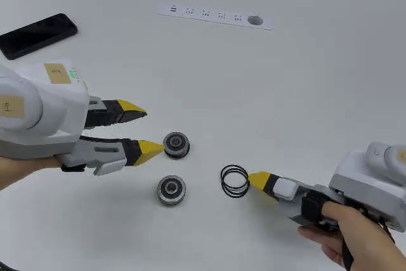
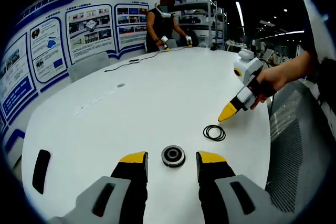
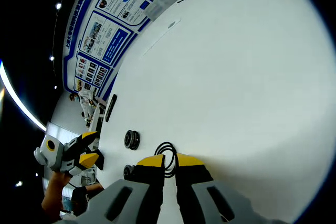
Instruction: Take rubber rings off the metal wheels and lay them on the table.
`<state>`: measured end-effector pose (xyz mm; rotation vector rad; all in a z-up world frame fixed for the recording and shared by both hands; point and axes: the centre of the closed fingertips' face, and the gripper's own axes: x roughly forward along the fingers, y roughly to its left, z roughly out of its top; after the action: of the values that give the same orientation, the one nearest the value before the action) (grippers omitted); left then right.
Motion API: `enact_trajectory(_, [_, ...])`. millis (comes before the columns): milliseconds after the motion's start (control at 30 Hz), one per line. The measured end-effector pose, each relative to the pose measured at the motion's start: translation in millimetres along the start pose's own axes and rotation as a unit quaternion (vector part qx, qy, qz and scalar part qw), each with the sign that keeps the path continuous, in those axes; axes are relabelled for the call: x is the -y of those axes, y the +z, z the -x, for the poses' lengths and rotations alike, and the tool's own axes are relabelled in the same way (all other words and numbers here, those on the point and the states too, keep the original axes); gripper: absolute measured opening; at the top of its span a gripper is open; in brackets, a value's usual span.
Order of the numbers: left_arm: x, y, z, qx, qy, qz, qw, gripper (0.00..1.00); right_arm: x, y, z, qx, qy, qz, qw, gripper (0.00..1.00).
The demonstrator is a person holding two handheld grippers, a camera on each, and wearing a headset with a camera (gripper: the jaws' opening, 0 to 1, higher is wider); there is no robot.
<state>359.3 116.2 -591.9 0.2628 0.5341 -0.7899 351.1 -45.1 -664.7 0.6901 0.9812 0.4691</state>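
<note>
Two small round metal wheels lie flat on the white bench. Each one is silver and dark, with a hole in the middle. One wheel sits right in front of the left tool, just past its two wide-apart yellow tips and very close to one of them. The other wheel lies near the first, off to the side of that tool. The rubber rings are thin and black, off the wheels. They lie flat in a little pile, one partly over another. Their edge touches the yellow tip of the right tool. I cannot tell if that tool pinches them.
</note>
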Motion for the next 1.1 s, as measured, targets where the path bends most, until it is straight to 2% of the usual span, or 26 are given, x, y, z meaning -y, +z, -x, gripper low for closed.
enact_trajectory(133, [-1.1, -2.0, -1.6, -0.001, -0.002, 0.001, 1.0000, 0.38, -4.7, 8.8, 0.6, 0.014, 0.009, 0.000, 0.9999, 0.09])
enact_trajectory(267, [-2.9, -3.6, -6.0, -0.004, -0.004, 0.000, 1.0000, 0.38, -15.8, 17.7, -2.0, 0.030, 0.028, 0.007, 0.9991, 0.12])
enact_trajectory(367, [-4.2, -4.7, -9.9, -0.006, -0.006, 0.000, 1.0000, 0.38, -19.9, 23.1, -6.2, 0.038, 0.028, 0.049, 0.9977, 0.15])
enact_trajectory(400, [-4.5, -5.1, -11.5, -0.007, -0.007, 0.000, 1.0000, 0.38, -23.1, 23.6, -7.9, 0.039, 0.030, 0.053, 0.9974, 0.16])
enact_trajectory(533, [-5.4, -6.2, -16.6, -0.007, -0.013, 0.002, 0.9999, 0.37, -31.9, 24.8, -13.4, 0.038, 0.045, 0.050, 0.9970, 0.17])
enact_trajectory(633, [-7.9, -8.3, -20.6, -0.010, -0.013, 0.001, 0.9999, 0.34, -38.5, 21.3, -17.6, 0.026, 0.054, 0.077, 0.9953, 0.18])
enact_trajectory(667, [-8.4, -9.0, -22.3, -0.012, -0.015, 0.003, 0.9998, 0.34, -41.1, 20.8, -19.1, 0.025, 0.057, 0.097, 0.9933, 0.18])
enact_trajectory(700, [-8.9, -9.4, -23.5, -0.012, -0.015, 0.004, 0.9998, 0.34, -45.0, 19.4, -19.1, 0.026, 0.058, 0.102, 0.9928, 0.18])
enact_trajectory(833, [-8.8, -12.9, -29.5, -0.022, -0.023, 0.001, 0.9995, 0.34, -55.1, 16.8, -22.6, 0.022, 0.075, 0.093, 0.9925, 0.19])
enact_trajectory(1100, [-6.7, -18.8, -42.4, -0.039, -0.035, -0.003, 0.9986, 0.32, -65.4, 16.8, -31.0, 0.017, 0.090, 0.094, 0.9913, 0.19])
